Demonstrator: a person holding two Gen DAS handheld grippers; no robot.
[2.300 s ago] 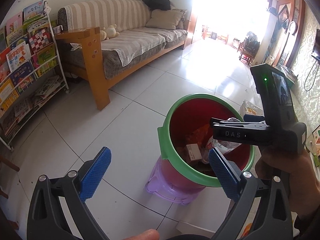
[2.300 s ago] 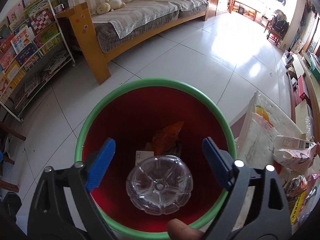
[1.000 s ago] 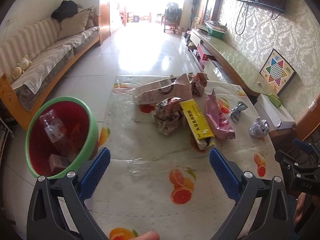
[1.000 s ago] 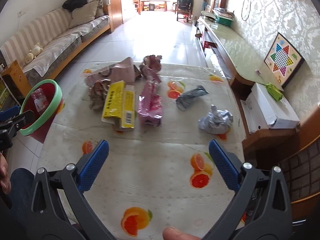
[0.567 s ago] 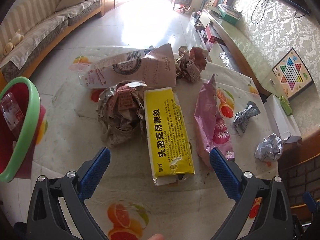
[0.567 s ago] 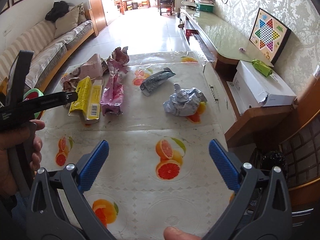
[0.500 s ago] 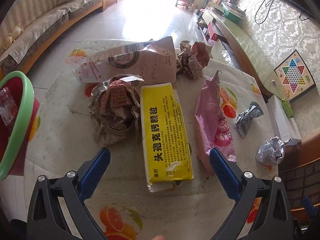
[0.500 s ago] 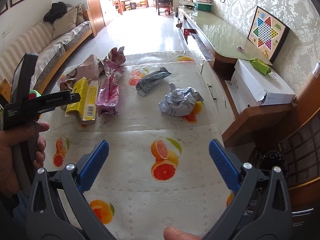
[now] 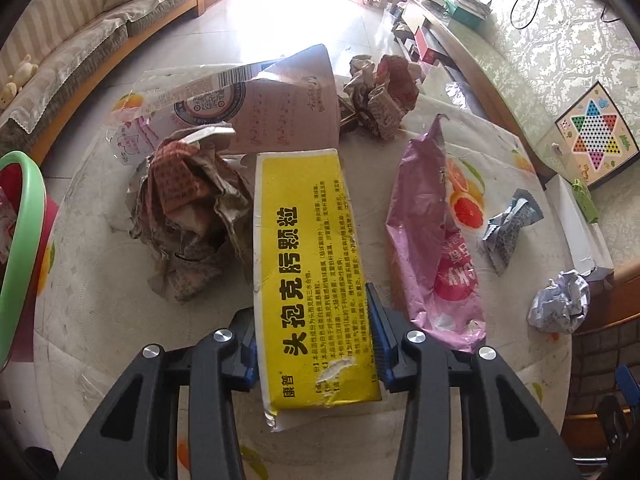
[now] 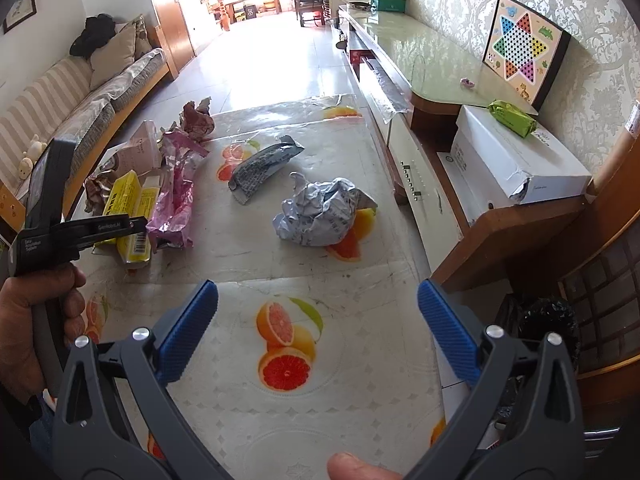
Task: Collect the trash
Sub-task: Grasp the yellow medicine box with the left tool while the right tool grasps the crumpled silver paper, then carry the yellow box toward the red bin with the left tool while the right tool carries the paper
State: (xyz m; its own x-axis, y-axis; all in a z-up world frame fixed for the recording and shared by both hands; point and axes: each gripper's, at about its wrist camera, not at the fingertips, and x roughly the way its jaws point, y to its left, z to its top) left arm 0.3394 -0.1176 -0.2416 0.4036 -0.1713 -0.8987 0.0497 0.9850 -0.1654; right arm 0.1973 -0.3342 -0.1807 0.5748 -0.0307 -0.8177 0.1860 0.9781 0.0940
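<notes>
A: While the left claw [image 9: 316, 344] is closing on the near end of the yellow box [image 9: 308, 264], how much trash is lying on the tabletop [image 9: 100, 312]?

B: Most of it: box mid-table, crumpled brown paper [image 9: 192, 216] touching its left, pink bag [image 9: 436, 248] on its right. The bin [image 9: 20, 248] is holding a bottle at far left.

A: What is differing from half a second ago?

B: The left claw was gaping; now its pads are meeting the box. The right claw [image 10: 316, 328] is hanging wide open, empty.
</notes>
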